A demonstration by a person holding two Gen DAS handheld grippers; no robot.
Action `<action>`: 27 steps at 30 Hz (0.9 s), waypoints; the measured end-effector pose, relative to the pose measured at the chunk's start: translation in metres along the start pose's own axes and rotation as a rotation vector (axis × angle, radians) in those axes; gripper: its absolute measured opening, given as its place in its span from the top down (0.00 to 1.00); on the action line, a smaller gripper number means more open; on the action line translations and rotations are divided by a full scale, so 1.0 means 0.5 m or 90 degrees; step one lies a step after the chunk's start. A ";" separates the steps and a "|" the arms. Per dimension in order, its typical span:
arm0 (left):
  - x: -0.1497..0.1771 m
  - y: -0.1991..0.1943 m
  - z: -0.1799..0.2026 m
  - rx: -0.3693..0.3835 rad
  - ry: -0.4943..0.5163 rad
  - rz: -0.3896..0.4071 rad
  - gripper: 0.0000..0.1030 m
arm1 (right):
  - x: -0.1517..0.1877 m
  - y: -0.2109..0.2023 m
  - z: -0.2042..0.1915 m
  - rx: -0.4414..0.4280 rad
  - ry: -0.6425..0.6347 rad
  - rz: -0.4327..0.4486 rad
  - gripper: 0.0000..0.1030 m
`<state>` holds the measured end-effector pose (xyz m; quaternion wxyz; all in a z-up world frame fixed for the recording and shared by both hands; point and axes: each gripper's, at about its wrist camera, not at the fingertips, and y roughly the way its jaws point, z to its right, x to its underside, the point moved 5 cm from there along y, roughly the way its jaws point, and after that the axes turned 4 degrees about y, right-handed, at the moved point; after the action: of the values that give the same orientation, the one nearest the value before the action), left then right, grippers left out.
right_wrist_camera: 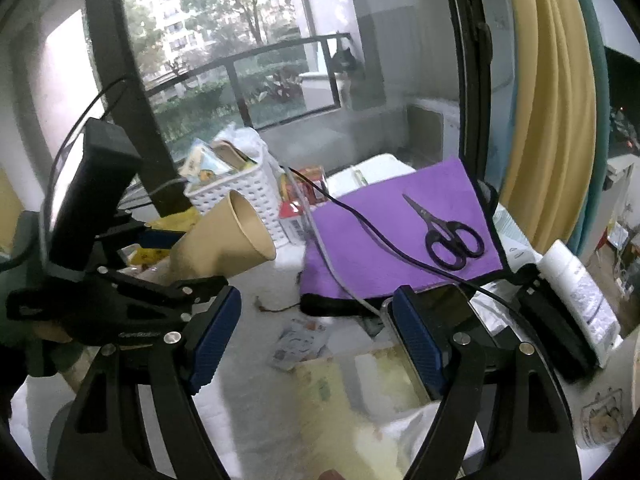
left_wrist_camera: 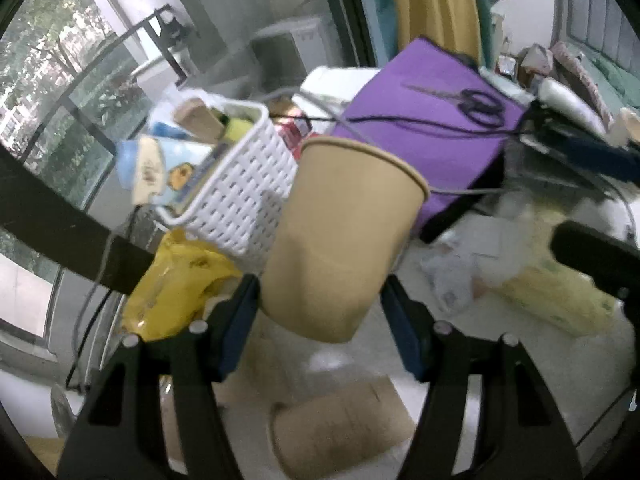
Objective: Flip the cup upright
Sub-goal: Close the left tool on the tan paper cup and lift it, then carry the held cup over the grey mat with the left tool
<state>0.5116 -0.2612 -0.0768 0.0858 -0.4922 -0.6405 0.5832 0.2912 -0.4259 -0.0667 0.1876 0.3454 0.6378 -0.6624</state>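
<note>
The brown paper cup (left_wrist_camera: 340, 236) sits clamped low on its body between the blue pads of my left tongs (left_wrist_camera: 320, 304), lifted clear of the desk (left_wrist_camera: 520, 380). From my left wrist its rim points up and a little to the right. From my right wrist the same cup (right_wrist_camera: 224, 240) lies tilted, mouth aimed right and slightly upward, with my left tongs (right_wrist_camera: 160, 256) squeezing its narrow end.

My right tongs (right_wrist_camera: 316, 336) stand wide apart with nothing between the pads, hovering over loose papers on the desk, well to the right of the cup.

Just behind the cup is a white perforated basket (left_wrist_camera: 240, 200) stuffed with packets and a box. Beside the basket, lower left, lies a crumpled yellow bag (left_wrist_camera: 176, 280). To the right, a purple cloth (right_wrist_camera: 400, 240) covers a raised block, with black-handled scissors (right_wrist_camera: 448, 236) lying flat on it and a black cable (right_wrist_camera: 360, 220) trailing across. Below the cup, flat cardboard (left_wrist_camera: 340, 432) lies on the desk. A white tube (right_wrist_camera: 576, 288) lies at the far right.
</note>
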 end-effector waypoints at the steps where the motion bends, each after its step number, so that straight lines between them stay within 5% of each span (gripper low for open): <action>1: 0.000 -0.016 0.003 -0.001 -0.001 0.006 0.38 | 0.001 -0.011 -0.005 -0.001 -0.002 0.004 0.21; 8: 0.048 -0.170 0.038 -0.011 -0.017 0.049 0.38 | 0.014 -0.087 -0.041 -0.012 -0.011 0.024 0.21; 25: 0.221 -0.383 0.092 -0.036 -0.097 0.125 0.38 | 0.085 -0.258 -0.163 -0.053 -0.058 0.060 0.21; 27: 0.250 -0.411 0.096 -0.065 -0.107 0.141 0.38 | 0.094 -0.278 -0.177 -0.062 -0.065 0.064 0.21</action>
<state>0.3073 -0.1679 0.0217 -0.0586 -0.5130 -0.6161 0.5948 0.1823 -0.3143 0.0043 0.2693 0.3331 0.6410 -0.6369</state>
